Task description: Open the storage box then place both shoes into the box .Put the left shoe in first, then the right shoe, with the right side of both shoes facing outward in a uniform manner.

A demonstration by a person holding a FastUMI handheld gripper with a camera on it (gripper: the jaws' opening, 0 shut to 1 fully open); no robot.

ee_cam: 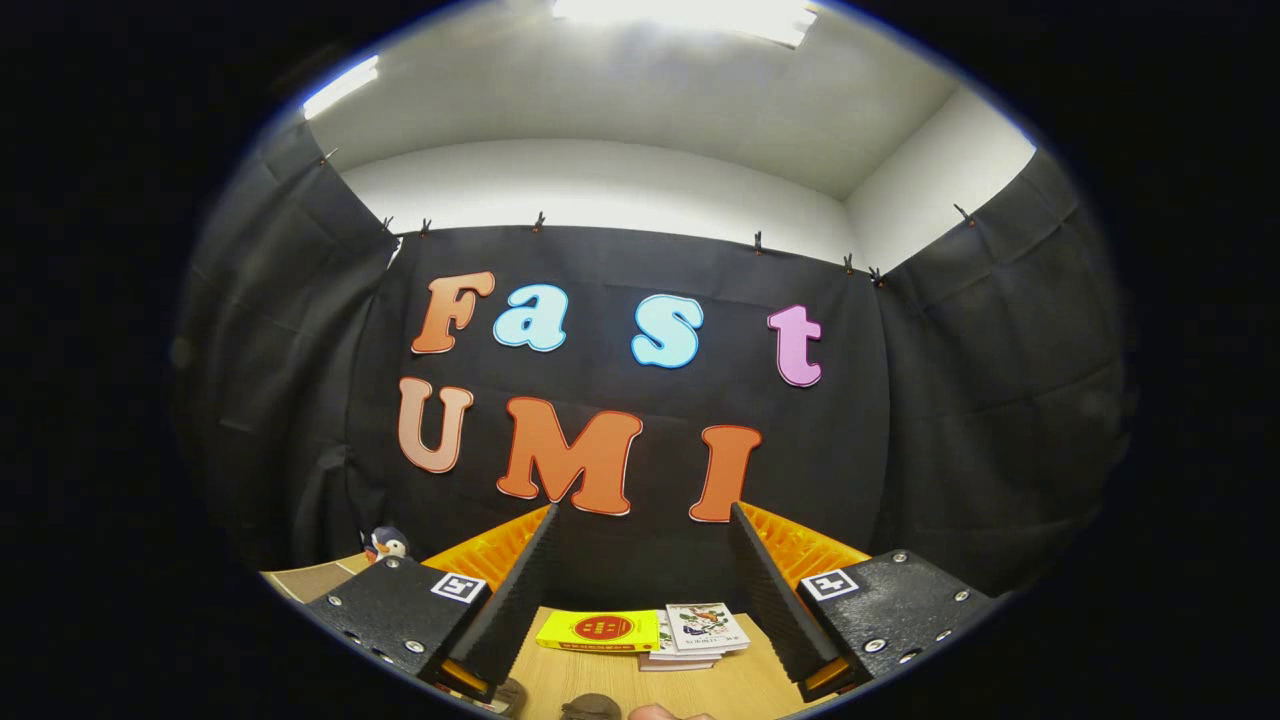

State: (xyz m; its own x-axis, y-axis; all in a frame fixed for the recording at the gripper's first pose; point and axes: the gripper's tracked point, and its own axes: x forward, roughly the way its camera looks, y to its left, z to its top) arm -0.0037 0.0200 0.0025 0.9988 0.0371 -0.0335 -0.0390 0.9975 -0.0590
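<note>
My gripper (643, 512) is held level above a wooden table (700, 690), pointing at the black cloth wall. Its fingers (520, 580) stand wide apart with nothing between them, so it is open. Low between the fingers, at the table's near edge, a rounded dark brown shape (590, 707) peeks up, and a second one (508, 695) sits by the left finger's base. Too little of either is visible to tell what it is. A bit of a person's hand (662, 712) lies beside them.
On the table beyond the fingers lie a yellow book (598, 631) and, touching its right side, a small stack of booklets (700, 636). A small penguin toy (385, 544) stands at the far left near the wall. Black cloth closes off three sides.
</note>
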